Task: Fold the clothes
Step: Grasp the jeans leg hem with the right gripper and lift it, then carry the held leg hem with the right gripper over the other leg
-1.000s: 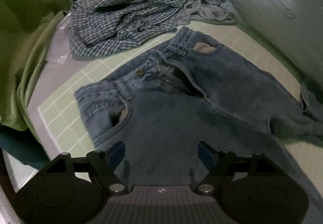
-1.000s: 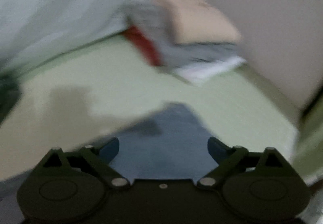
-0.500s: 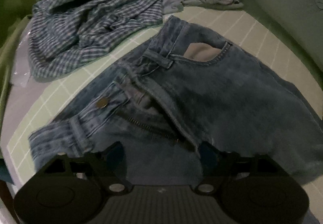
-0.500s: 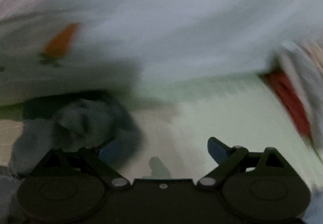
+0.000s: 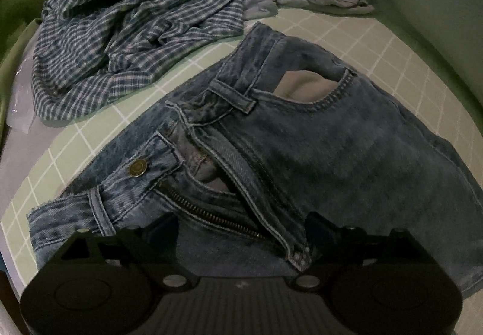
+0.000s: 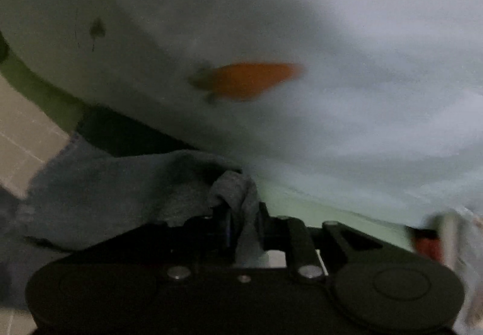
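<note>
Left wrist view: my left hand-held gripper (image 5: pixel 238 232) opens over the jeans (image 5: pixel 302 154) fly, holding nothing; my right hand-held gripper (image 6: pixel 241 223) closes on denim, so I should pull gently.

A green mat (image 5: pixel 356 33) with a pale grid covers the work surface. Green cloth (image 5: pixel 12 42) hangs along the left edge of the left wrist view. Clear plastic (image 5: pixel 18 120) lies at the mat's left side. A large pale sheet (image 6: pixel 332 33) fills the right wrist view, bearing an orange patch (image 6: pixel 250 80), blurred.
</note>
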Demonstrator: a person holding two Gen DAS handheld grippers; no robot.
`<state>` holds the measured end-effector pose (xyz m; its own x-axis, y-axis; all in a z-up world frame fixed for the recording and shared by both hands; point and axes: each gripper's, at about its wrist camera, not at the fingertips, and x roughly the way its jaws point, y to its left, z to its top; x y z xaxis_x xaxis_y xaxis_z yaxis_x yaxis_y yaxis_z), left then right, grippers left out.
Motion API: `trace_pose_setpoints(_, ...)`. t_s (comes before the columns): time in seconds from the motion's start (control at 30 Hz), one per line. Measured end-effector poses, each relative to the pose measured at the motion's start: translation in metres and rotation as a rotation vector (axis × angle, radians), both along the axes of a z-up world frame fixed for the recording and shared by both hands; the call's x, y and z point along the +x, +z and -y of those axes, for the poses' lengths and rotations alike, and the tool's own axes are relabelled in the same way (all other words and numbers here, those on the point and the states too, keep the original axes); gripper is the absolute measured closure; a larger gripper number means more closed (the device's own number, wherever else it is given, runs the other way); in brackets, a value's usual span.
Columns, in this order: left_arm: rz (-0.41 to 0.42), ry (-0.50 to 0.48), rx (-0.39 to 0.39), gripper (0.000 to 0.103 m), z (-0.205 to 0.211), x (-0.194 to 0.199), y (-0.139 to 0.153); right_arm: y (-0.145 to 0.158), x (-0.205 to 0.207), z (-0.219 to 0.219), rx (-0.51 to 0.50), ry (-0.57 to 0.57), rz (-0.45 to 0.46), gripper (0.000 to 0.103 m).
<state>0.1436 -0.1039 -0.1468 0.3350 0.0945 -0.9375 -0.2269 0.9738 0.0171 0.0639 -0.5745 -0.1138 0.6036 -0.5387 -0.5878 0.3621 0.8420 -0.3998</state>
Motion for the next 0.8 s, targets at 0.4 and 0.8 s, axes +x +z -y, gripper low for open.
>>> trace_pose_setpoints(0.4,-0.007,-0.040,-0.028,0.011,0.006,-0.022,0.002,0.011,-0.128,-0.009,0.147,-0.233,-0.042,0.038)
trace_pose_setpoints(0.8,-0.030,-0.045,-0.005,0.003,0.013,-0.027,-0.009,-0.041,-0.005,-0.093,0.208,0.069,-0.186,0.029)
